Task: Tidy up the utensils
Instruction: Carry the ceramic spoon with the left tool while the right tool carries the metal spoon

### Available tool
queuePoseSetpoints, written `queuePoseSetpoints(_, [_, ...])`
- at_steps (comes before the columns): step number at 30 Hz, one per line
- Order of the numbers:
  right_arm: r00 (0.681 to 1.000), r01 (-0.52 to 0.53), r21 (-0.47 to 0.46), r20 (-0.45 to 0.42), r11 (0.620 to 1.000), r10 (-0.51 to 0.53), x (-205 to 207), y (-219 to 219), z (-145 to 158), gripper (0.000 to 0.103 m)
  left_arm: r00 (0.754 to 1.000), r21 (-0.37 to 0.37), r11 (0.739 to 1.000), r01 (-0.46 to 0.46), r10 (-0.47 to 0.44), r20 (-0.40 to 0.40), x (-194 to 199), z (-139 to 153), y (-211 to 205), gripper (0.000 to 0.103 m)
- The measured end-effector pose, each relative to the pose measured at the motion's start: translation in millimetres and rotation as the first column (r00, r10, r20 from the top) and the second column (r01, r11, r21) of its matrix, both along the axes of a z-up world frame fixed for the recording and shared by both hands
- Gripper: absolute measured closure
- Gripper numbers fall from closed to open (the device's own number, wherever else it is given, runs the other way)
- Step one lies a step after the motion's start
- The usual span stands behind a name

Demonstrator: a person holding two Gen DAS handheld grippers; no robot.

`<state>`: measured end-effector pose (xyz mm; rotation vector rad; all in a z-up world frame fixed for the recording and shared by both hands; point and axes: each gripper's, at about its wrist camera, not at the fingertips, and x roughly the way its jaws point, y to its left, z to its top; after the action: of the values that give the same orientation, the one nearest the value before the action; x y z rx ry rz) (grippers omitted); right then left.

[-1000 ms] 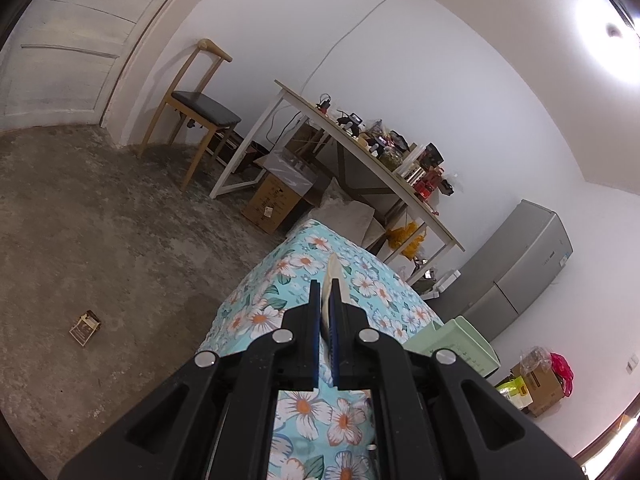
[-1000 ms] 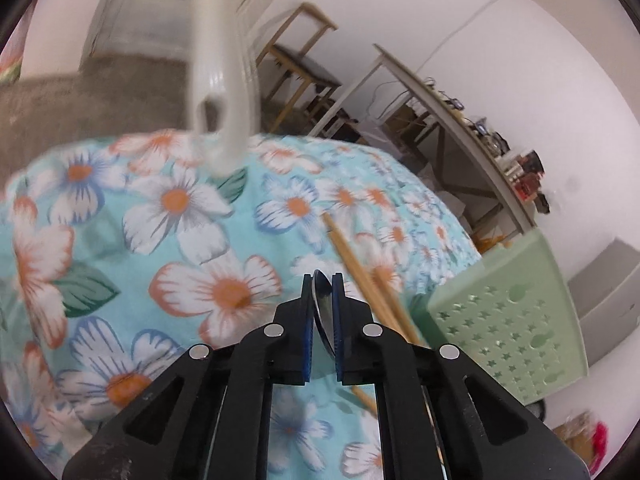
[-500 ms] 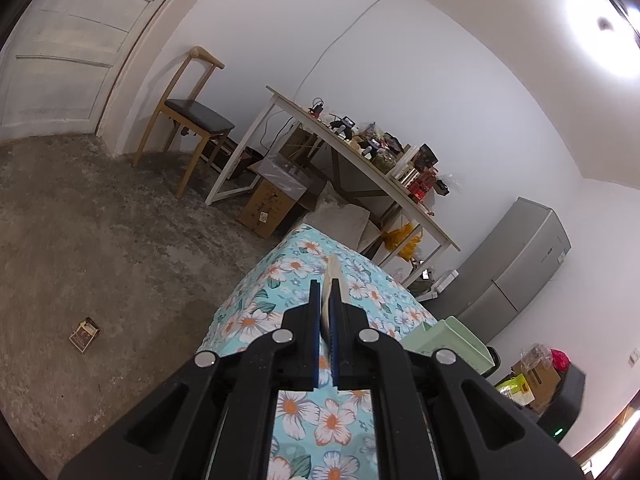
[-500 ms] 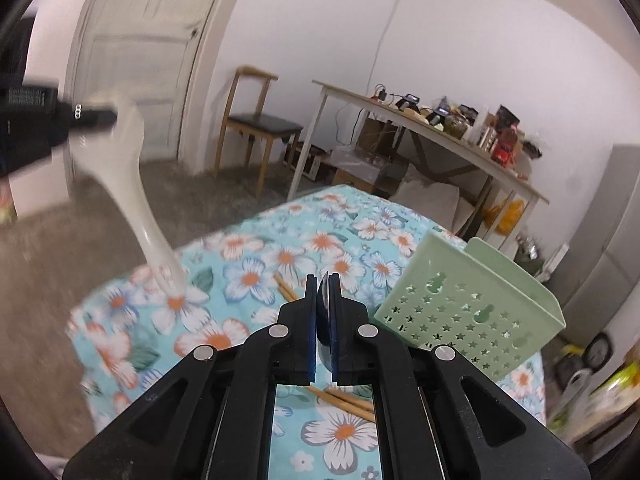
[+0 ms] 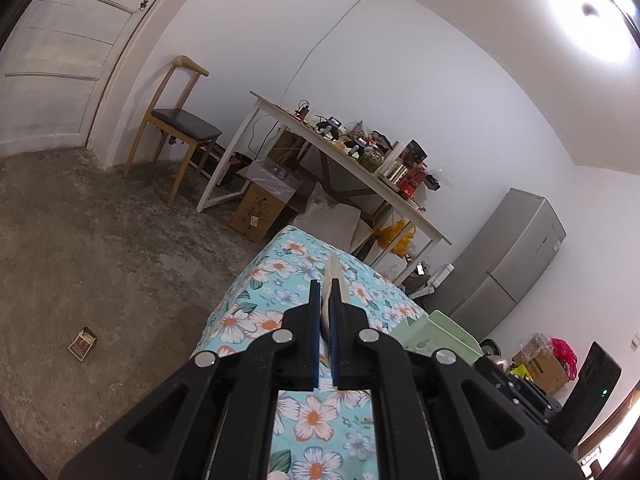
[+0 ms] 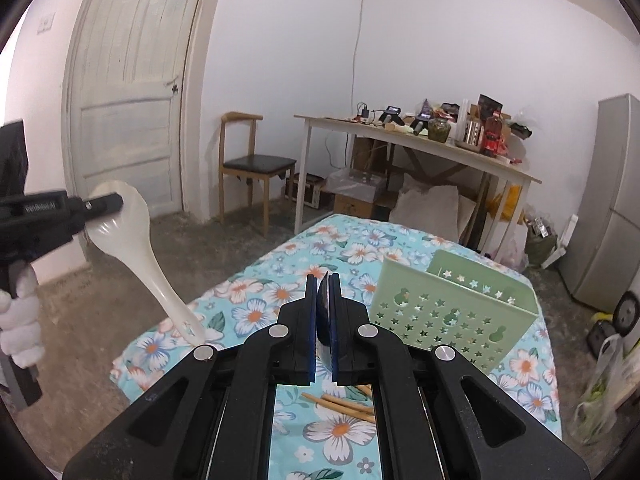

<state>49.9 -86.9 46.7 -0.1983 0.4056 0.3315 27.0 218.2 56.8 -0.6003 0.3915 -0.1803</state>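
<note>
In my right hand-held gripper (image 6: pixel 324 312) the jaws are closed on a metal spoon (image 6: pixel 325 320), my left hand-held gripper (image 5: pixel 326 316) clamps a white spoon (image 6: pixel 132 248), chopsticks (image 6: pixel 340 402) lie on the desk (image 6: pixel 248 296) below, the green basket (image 6: pixel 448 312) beyond.

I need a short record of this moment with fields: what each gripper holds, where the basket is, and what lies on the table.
left gripper: shut on the white spoon, gripped at the bowl end, handle hanging down
right gripper: shut on a metal utensil, only its thin edge shows
green basket: stands on the flowered tablecloth, ahead and right of the right gripper
chopsticks: lie on the cloth, below the right gripper
person: a gloved hand holds the left gripper
</note>
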Motion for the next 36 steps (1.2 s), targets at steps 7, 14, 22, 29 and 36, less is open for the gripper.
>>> queuePoseSetpoints(7, [1.0, -0.013, 0.059, -0.007, 0.998, 0.014, -6.8, -13.6, 10.8, 0.1, 1.0, 0.009, 1.0, 0.01, -0.01, 0.007, -1.5, 4.7, -7.5, 0.1])
queuePoseSetpoints(14, [1.0, -0.023, 0.089, -0.011, 0.996, 0.024, -9.1, -18.5, 14.2, 0.1, 1.0, 0.017, 1.0, 0.015, -0.015, 0.013, -3.1, 8.8, -11.0, 0.1])
queuePoseSetpoints(22, [0.999, -0.037, 0.131, -0.028, 0.991, 0.041, -10.7, -23.3, 17.7, 0.1, 1.0, 0.019, 1.0, 0.019, -0.019, 0.018, -3.2, 11.9, -13.6, 0.1])
queuePoseSetpoints(29, [0.997, -0.058, 0.218, -0.027, 0.974, 0.066, -15.1, -53.2, 38.7, 0.1, 0.996, 0.054, 0.996, 0.064, -0.068, 0.066, 2.1, 39.7, -34.5, 0.1])
queuePoseSetpoints(36, [0.995, -0.094, 0.316, 0.01, 0.944, 0.096, -19.6, -108.0, 85.6, 0.1, 0.971, 0.108, 0.984, 0.145, -0.162, 0.178, 21.0, 84.1, -74.7, 0.1])
